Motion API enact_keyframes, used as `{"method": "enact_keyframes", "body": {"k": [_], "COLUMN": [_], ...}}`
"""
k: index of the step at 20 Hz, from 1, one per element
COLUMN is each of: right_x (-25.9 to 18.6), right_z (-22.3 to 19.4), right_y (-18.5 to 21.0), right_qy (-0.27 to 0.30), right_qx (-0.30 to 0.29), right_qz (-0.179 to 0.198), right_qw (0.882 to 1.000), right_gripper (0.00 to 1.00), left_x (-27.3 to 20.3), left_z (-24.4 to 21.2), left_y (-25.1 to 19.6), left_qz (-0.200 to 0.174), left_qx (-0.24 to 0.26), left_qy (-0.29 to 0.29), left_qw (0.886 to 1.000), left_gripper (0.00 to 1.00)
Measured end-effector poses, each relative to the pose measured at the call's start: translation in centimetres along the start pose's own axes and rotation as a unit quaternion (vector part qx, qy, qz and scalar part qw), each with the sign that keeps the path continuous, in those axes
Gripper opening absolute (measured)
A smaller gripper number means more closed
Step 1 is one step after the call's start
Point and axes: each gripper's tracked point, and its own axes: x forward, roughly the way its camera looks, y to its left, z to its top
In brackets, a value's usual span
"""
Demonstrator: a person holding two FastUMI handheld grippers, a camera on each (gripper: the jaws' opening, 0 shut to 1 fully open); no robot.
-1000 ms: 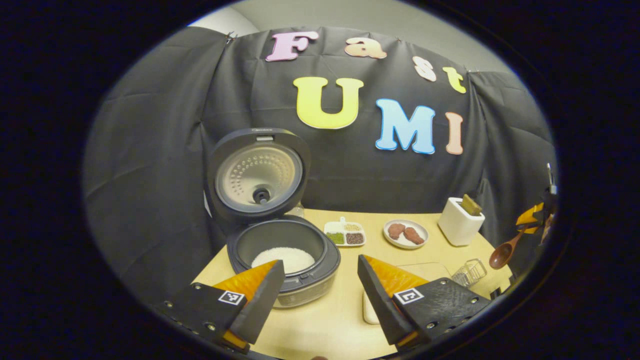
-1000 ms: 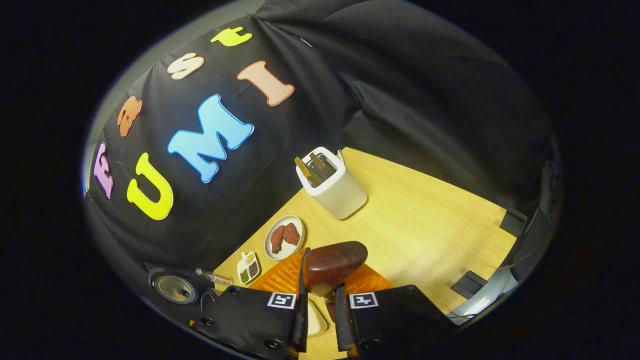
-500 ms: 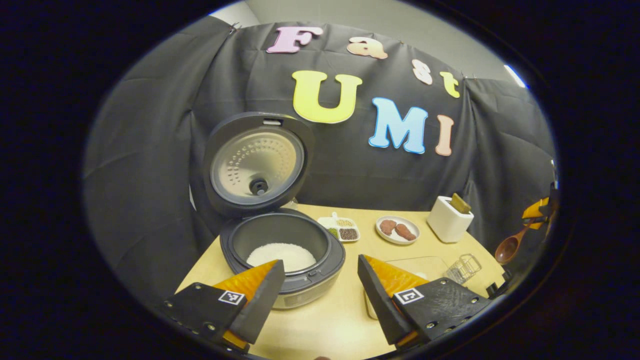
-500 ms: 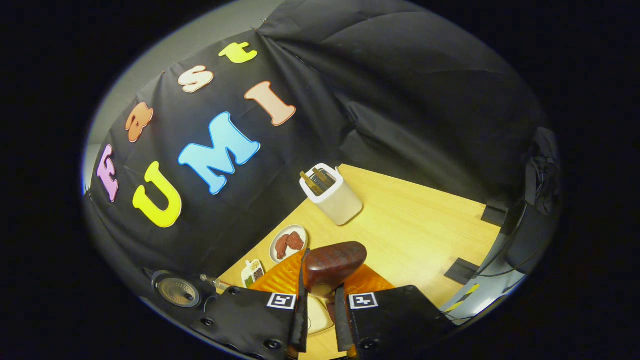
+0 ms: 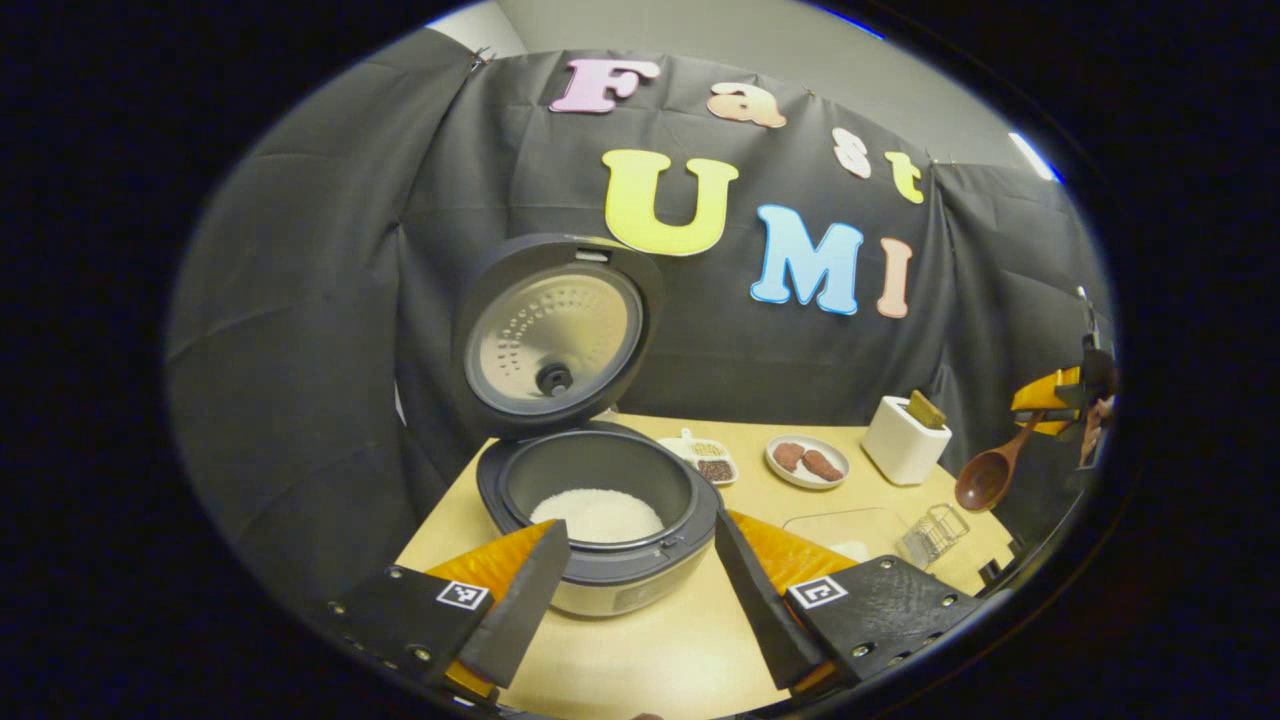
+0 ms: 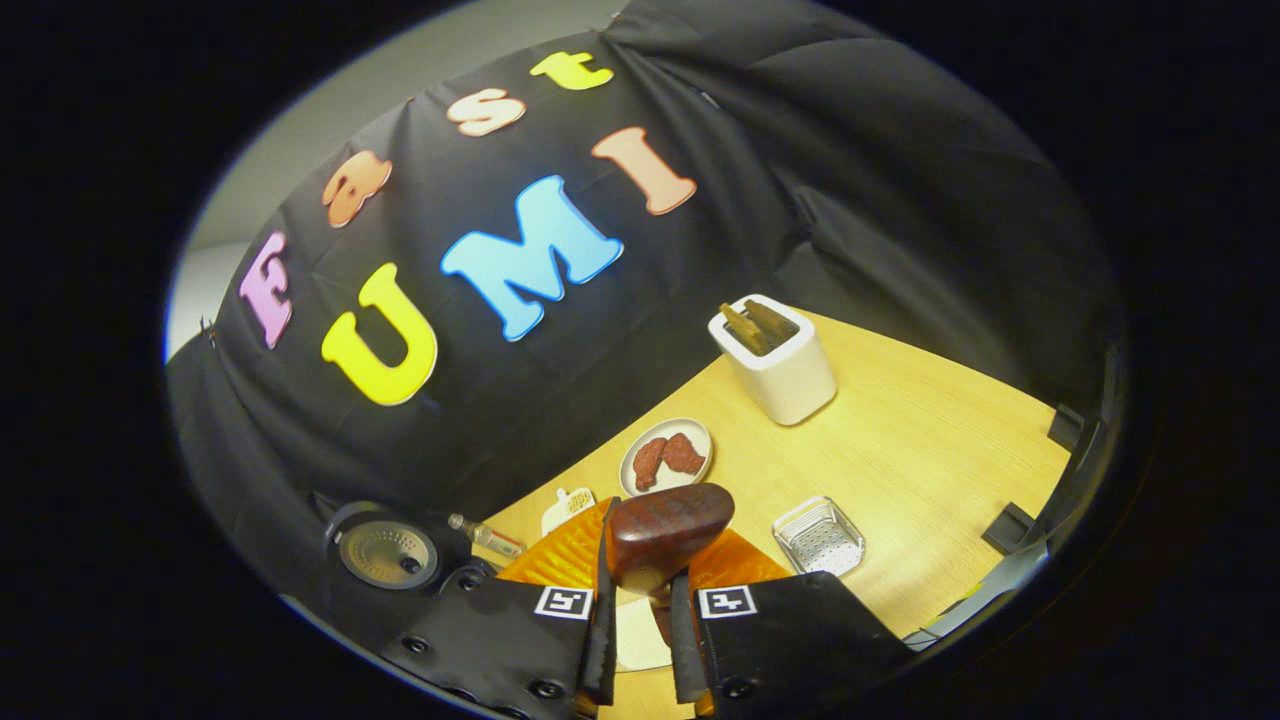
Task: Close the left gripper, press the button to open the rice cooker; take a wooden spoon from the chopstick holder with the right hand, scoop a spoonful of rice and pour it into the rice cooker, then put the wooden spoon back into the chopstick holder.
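Spoon (image 6: 668, 528) swung back toward holder (image 6: 778, 362) since earlier frame, clamped in right gripper (image 6: 640, 640). Cooker (image 5: 598, 508) lid left up, rice added; left gripper (image 5: 640, 610) held wide, idle.

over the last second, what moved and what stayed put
The right gripper, shut on the wooden spoon, swung its aim: a wire basket came into the right gripper view and the white holder slid up and right. Seen from the left gripper view, the spoon rose slightly. The left gripper stayed open, drifting a little. The rice cooker stayed open with rice inside.
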Motion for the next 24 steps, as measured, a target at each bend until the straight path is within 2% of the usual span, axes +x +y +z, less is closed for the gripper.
{"method": "enact_keyframes", "body": {"k": [1, 2, 4, 8, 14, 16, 17, 20, 24], "right_x": [0.8, 1.5, 3.1, 6.7, 10.4, 11.1, 11.4, 12.4, 12.7], "right_z": [-1.0, -2.0, -3.8, -6.9, -11.4, -13.2, -14.1, -16.6, -18.3], "right_y": [1.0, 2.1, 3.4, 3.6, 2.6, 2.1, 2.1, 2.3, 3.7], "right_qy": [0.013, 0.025, 0.041, 0.068, 0.105, 0.122, 0.130, 0.150, 0.162], "right_qx": [-0.013, -0.024, -0.046, -0.110, -0.180, -0.189, -0.189, -0.195, -0.174], "right_qz": [0.007, 0.016, 0.025, 0.010, -0.011, -0.017, -0.018, -0.016, -0.012], "right_qw": [1.000, 0.999, 0.998, 0.992, 0.978, 0.974, 0.973, 0.969, 0.971], "right_gripper": [0.20, 0.24, 0.24, 0.25, 0.25, 0.21, 0.24, 0.24, 0.24], "left_x": [-0.3, -0.6, -1.3, -3.0, -4.3, -4.7, -4.6, -4.7, -4.8], "left_z": [-0.1, -0.1, -0.3, -0.7, -3.3, -4.0, -4.3, -4.2, -3.8], "left_y": [0.6, 1.1, 2.2, 4.4, 6.6, 7.0, 7.0, 7.0, 6.9], "left_qz": [0.004, 0.007, 0.014, 0.034, 0.059, 0.064, 0.066, 0.068, 0.069], "left_qx": [0.000, -0.002, -0.011, -0.037, -0.043, -0.045, -0.044, -0.038, -0.034], "left_qy": [0.001, 0.001, 0.003, 0.001, 0.020, 0.026, 0.028, 0.028, 0.025], "left_qw": [1.000, 1.000, 1.000, 0.999, 0.997, 0.997, 0.996, 0.997, 0.997], "left_gripper": [0.92, 0.92, 0.93, 0.92, 0.92, 0.93, 0.93, 0.92, 0.92]}}
